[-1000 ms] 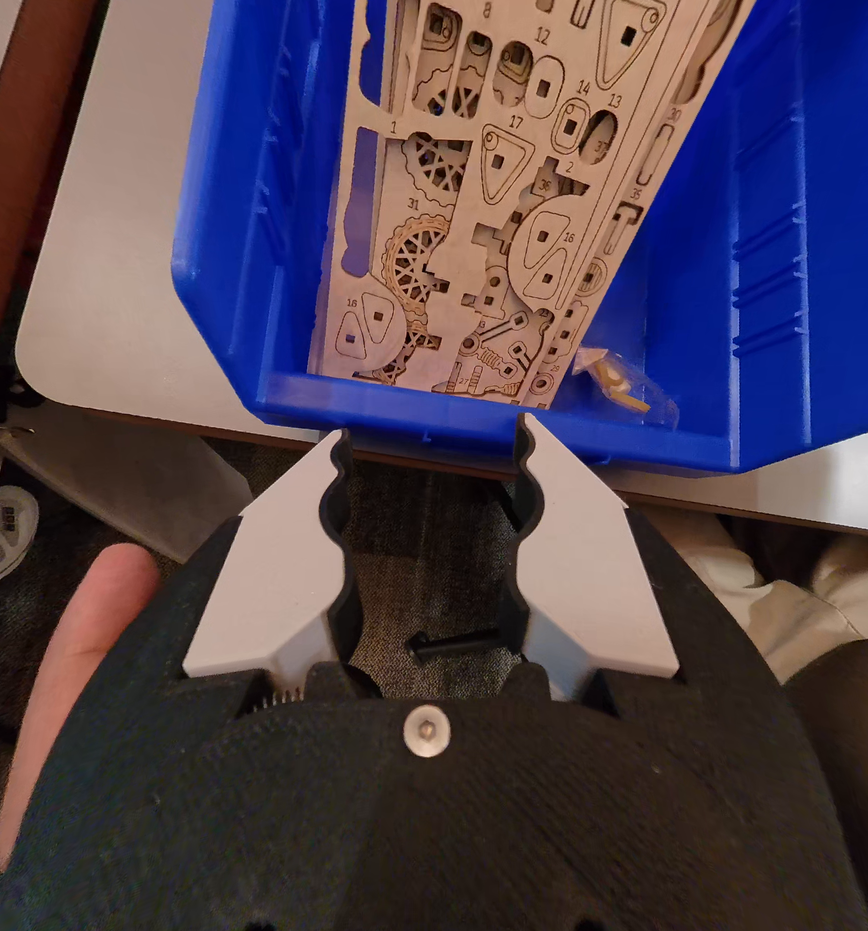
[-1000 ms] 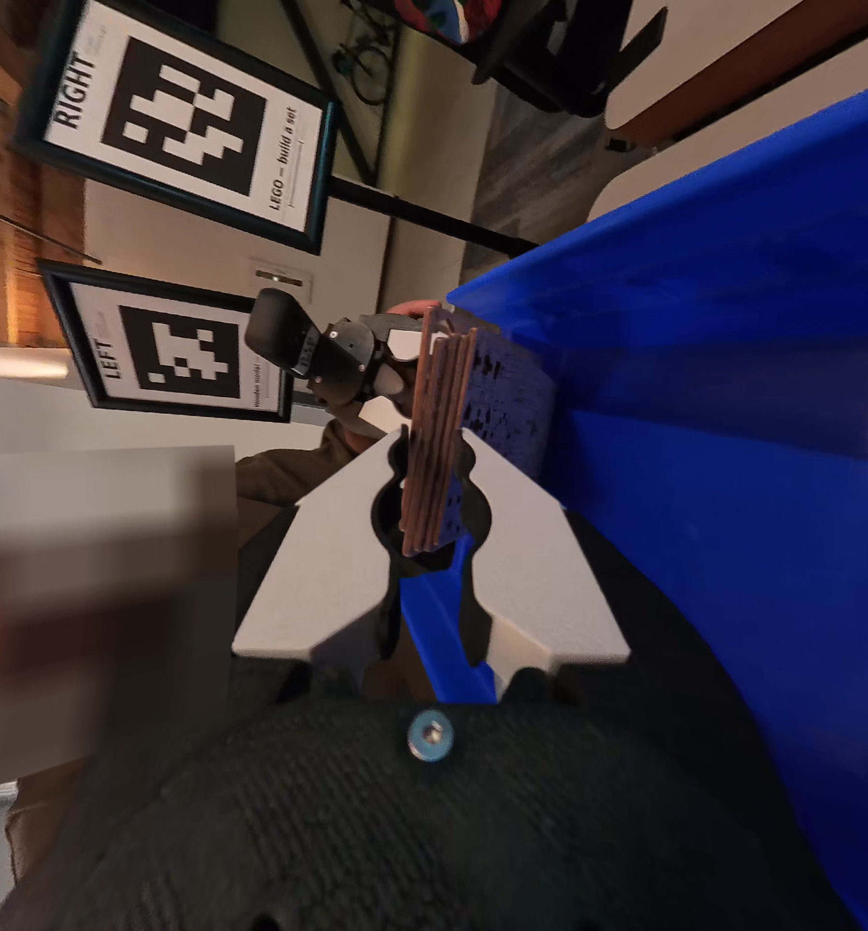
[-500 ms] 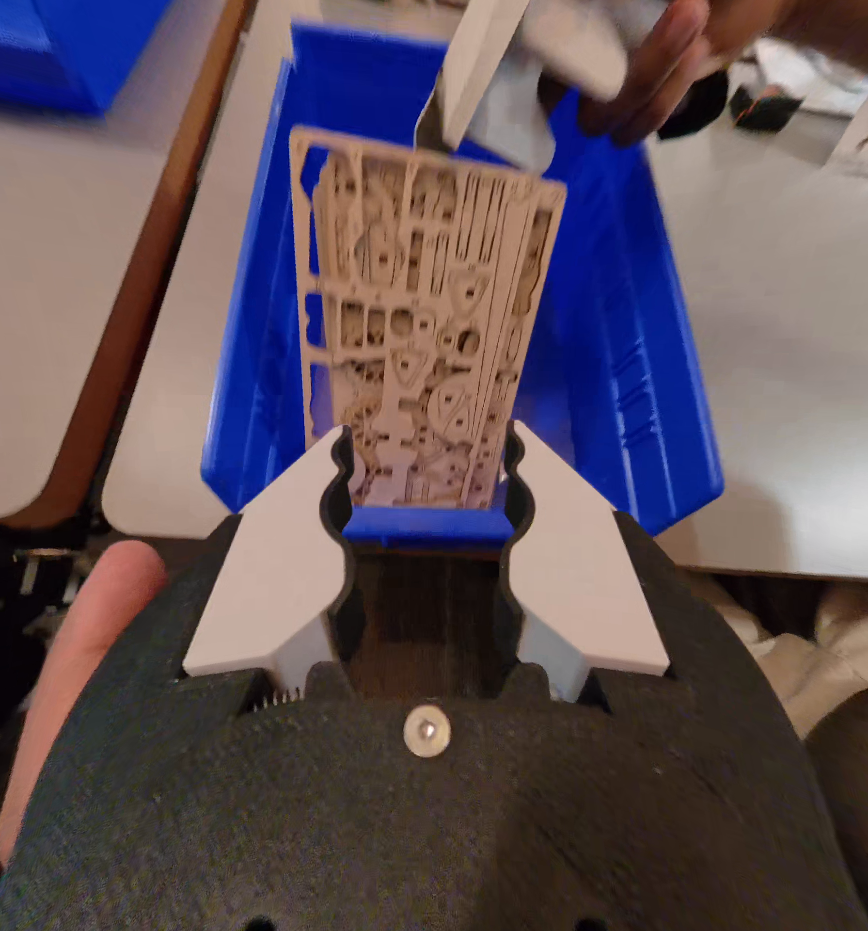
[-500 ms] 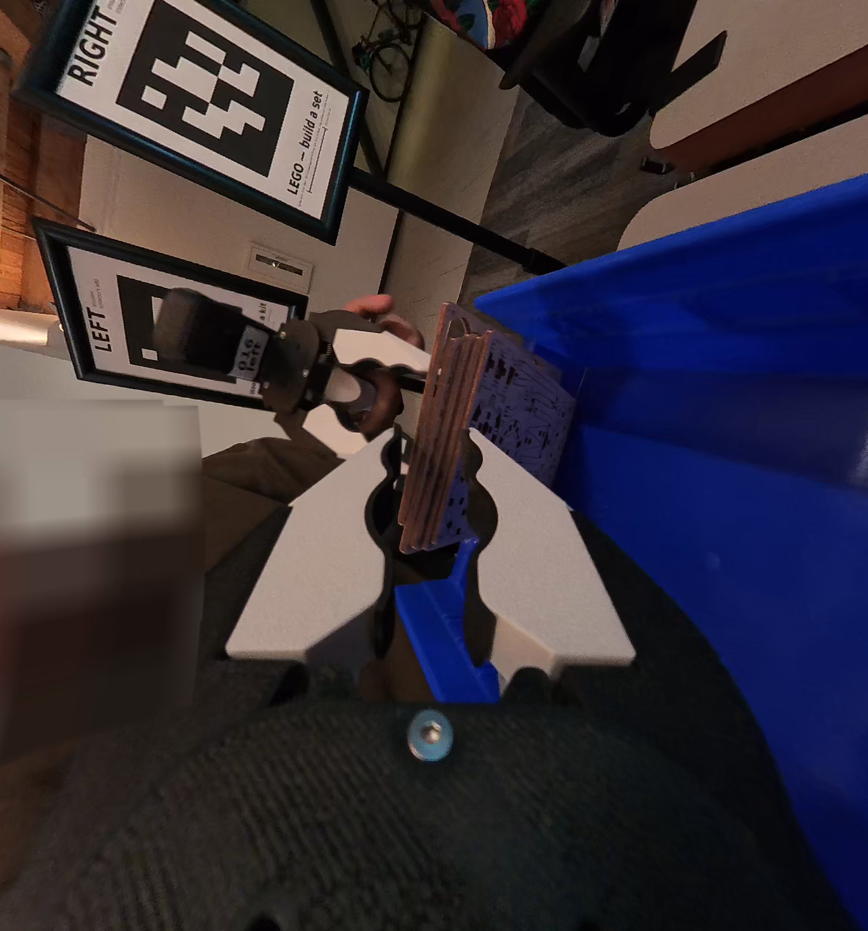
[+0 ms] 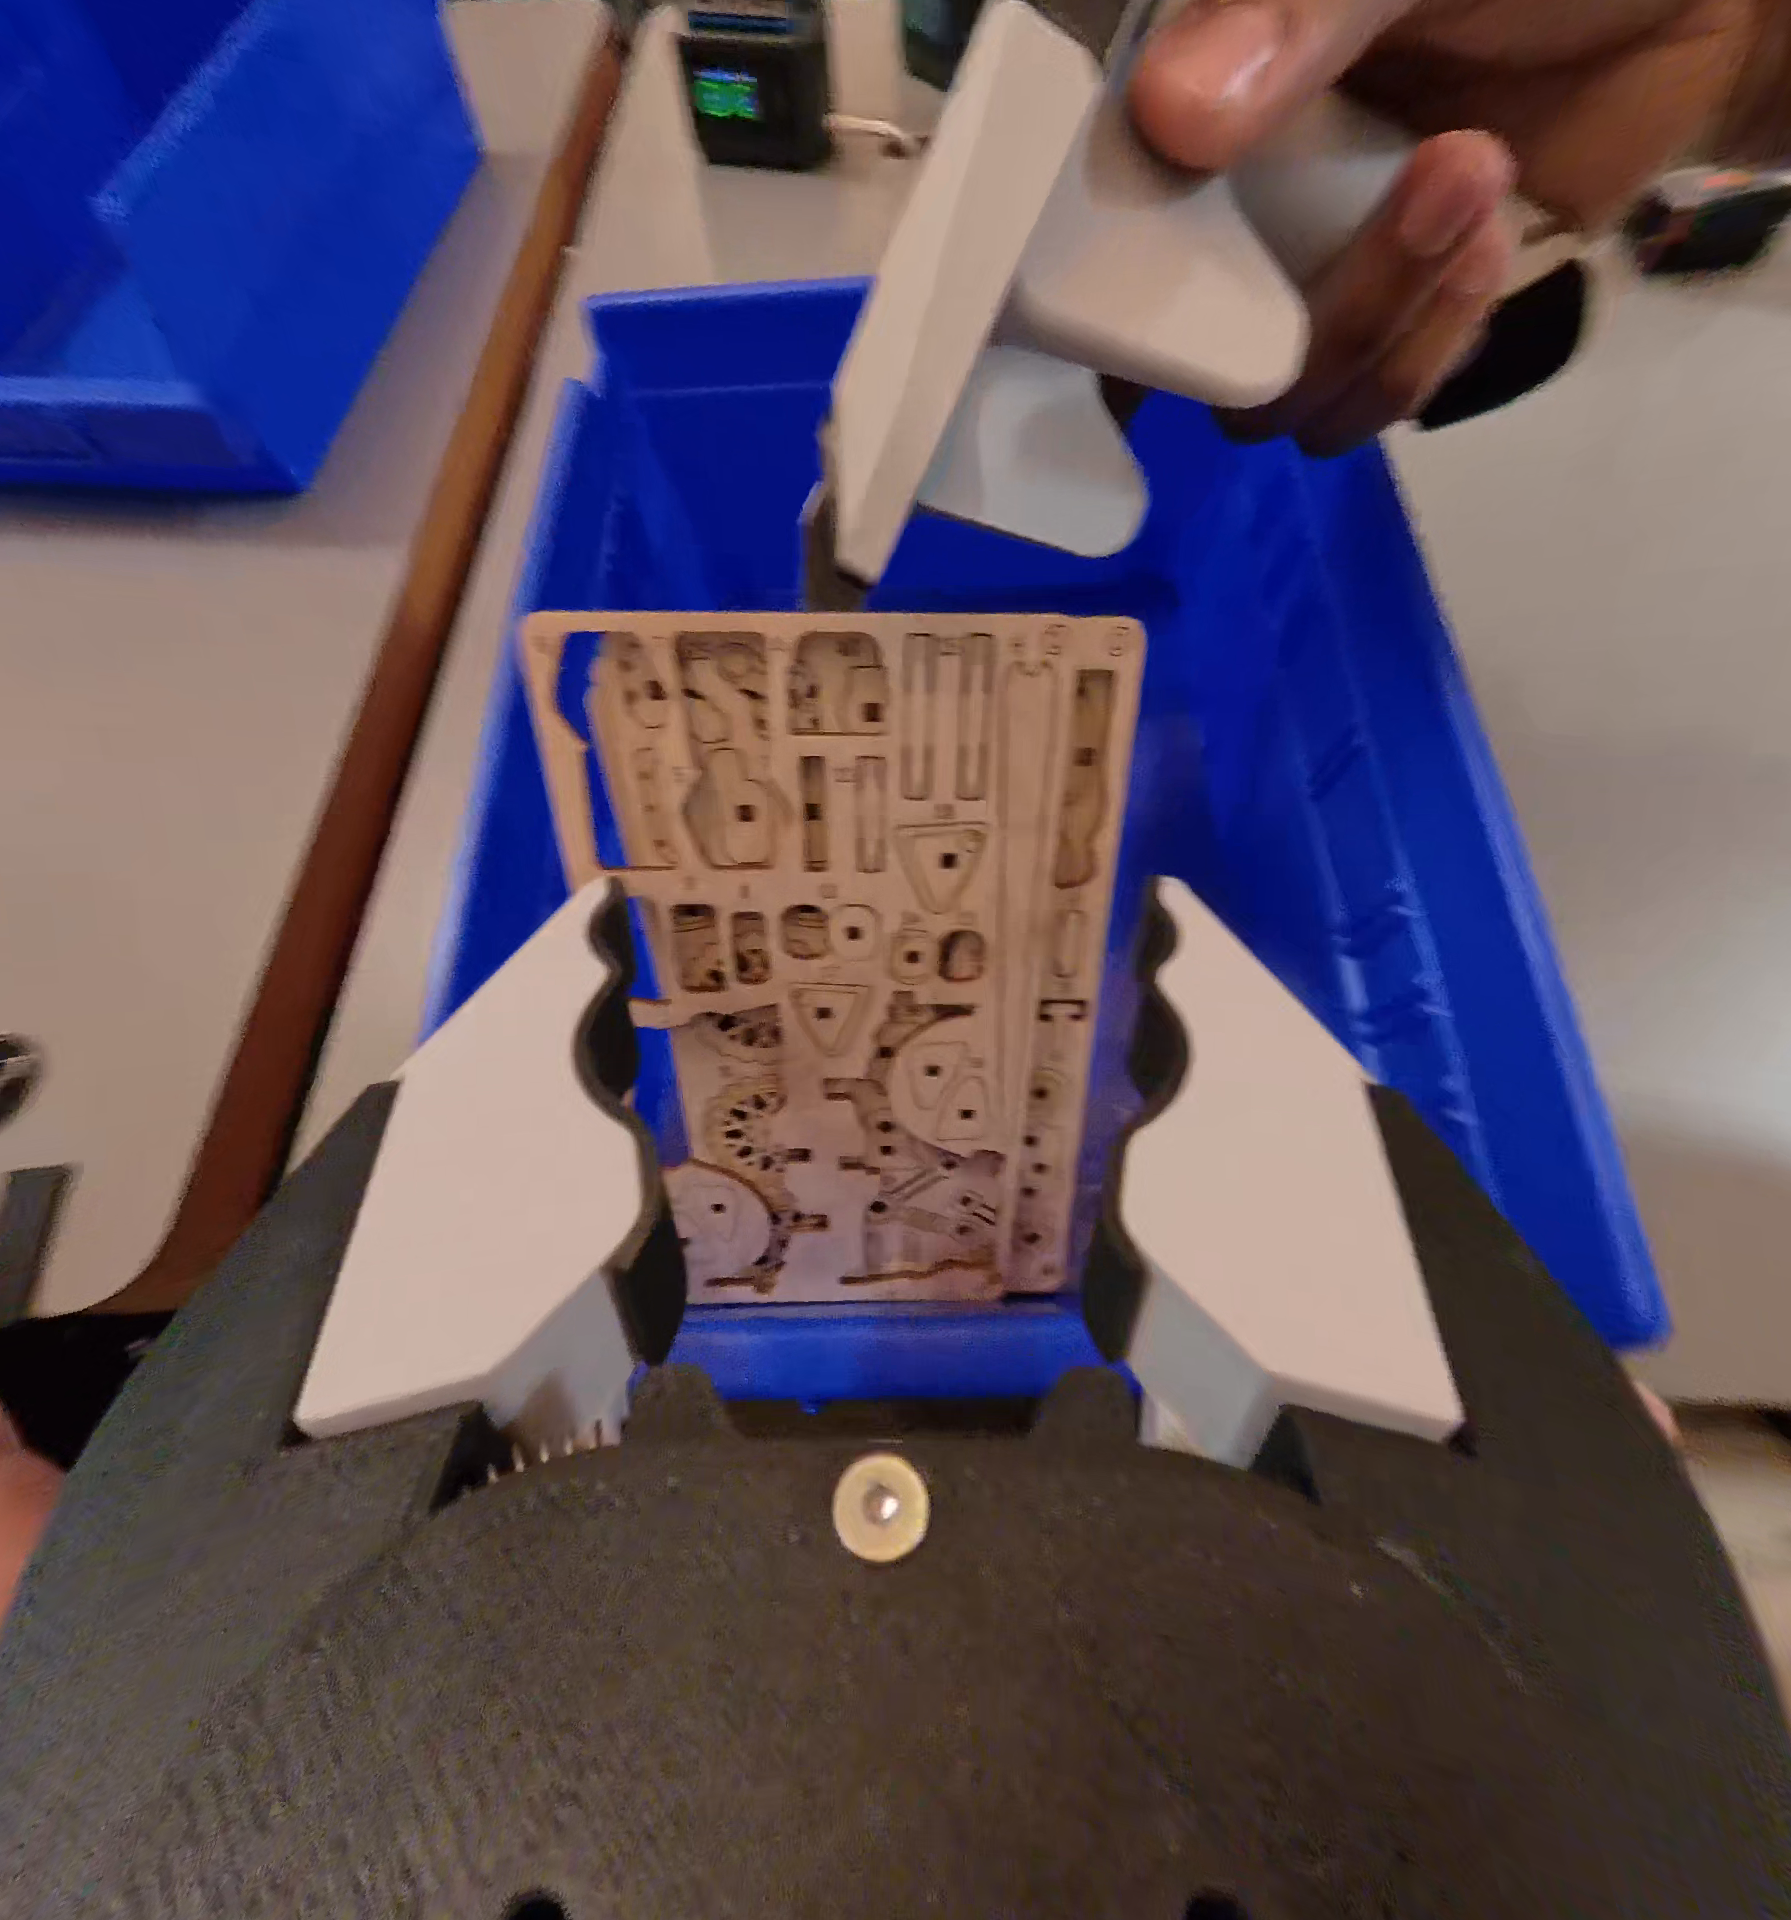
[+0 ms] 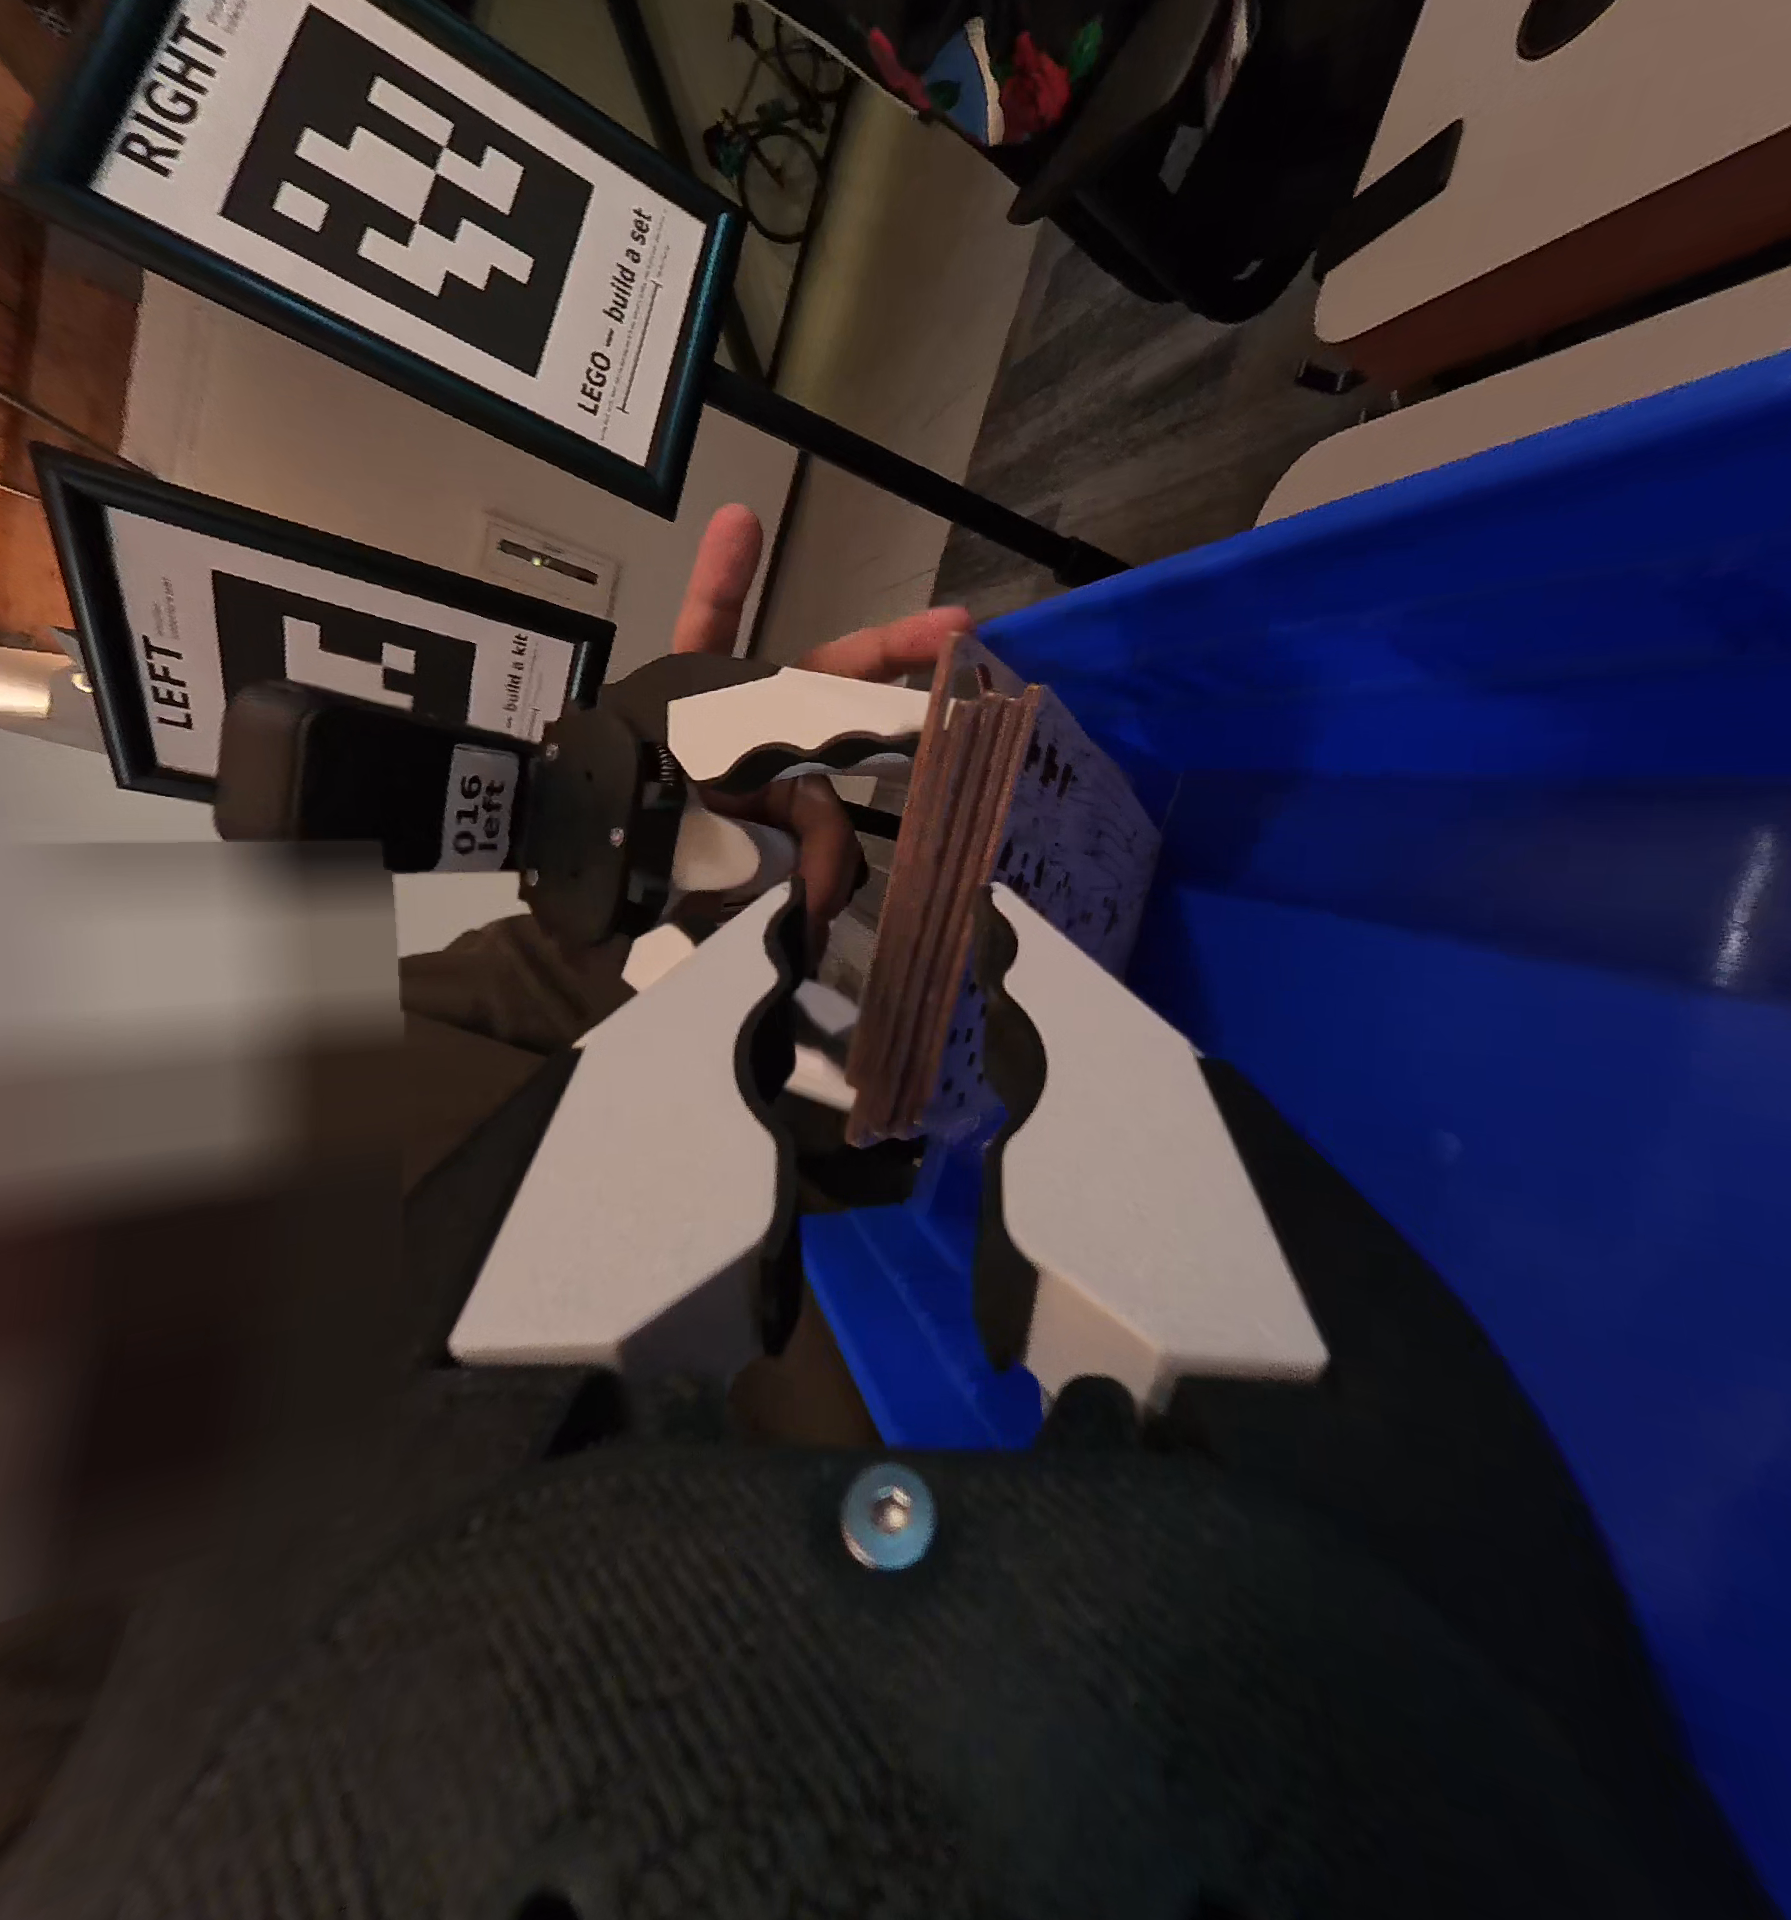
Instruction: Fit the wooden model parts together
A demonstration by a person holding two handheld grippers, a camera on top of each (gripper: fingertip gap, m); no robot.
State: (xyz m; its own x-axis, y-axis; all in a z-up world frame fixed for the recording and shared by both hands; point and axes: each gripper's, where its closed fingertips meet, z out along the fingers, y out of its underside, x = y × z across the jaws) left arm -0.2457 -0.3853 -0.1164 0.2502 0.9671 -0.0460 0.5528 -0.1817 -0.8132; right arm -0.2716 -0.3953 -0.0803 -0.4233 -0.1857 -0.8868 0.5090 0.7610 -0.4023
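Observation:
A stack of laser-cut wooden sheets [image 5: 839, 790] stands upright in a blue bin [image 5: 1390, 935]. My left gripper [image 5: 880, 894] is wide open, with one finger on each side of the stack's lower half. Blue shows between each pad and the sheets, so neither touches. My right gripper [image 6: 896, 904] is at the stack's top edge [image 6: 943, 914]. Its right pad lies against the sheets and its left pad stands apart from them, so it is open. The right gripper also shows in the left wrist view [image 5: 849, 540], above the sheets, and the left gripper in the right wrist view [image 6: 818, 790].
The bin sits on a white table [image 5: 143, 727] with a brown edge. A second blue bin [image 5: 143, 260] is at the far left and a small device with a lit screen [image 5: 756, 94] at the back. Two framed marker signs [image 6: 403, 208] stand behind. The grippers' ends are close to 5 centimetres from one another.
My left gripper has moved forward over the bin's near rim until its fingers flank the sheets. My right gripper's fingers, which gripped the stack's top edge, have spread, leaving a gap at the left pad.

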